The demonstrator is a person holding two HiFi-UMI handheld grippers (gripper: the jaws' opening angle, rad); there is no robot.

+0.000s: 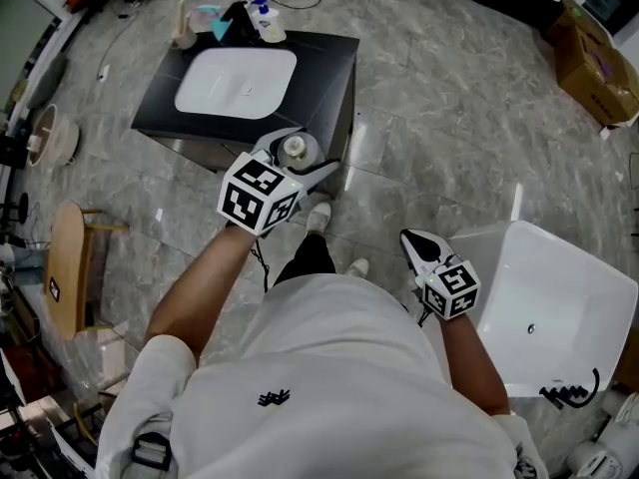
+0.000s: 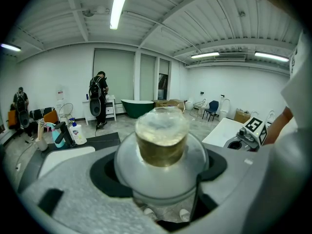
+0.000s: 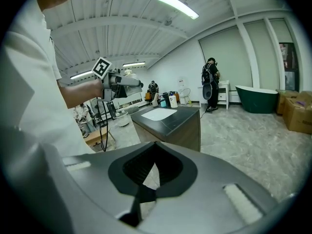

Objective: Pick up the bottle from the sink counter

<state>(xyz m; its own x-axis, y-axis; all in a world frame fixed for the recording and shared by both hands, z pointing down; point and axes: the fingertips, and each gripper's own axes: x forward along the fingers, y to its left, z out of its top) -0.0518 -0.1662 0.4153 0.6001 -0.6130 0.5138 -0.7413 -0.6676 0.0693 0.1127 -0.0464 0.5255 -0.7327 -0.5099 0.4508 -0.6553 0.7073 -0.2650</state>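
Note:
A rounded pale bottle (image 2: 161,167) with a gold collar and a clear cap (image 2: 161,126) sits between the jaws of my left gripper (image 1: 297,160), which is shut on it. In the head view the bottle (image 1: 295,150) hangs in the air just in front of the near right corner of the black sink counter (image 1: 324,63) with its white basin (image 1: 237,81). My right gripper (image 1: 421,248) is lower right, beside the person's body, with its jaws (image 3: 145,191) closed together and nothing between them.
A soap dispenser (image 1: 266,23) and other small items stand at the counter's far edge. A white bathtub (image 1: 559,307) is at the right, a cardboard box (image 1: 597,63) at the upper right, and a wooden chair (image 1: 68,267) at the left. Two people (image 2: 99,99) stand far off.

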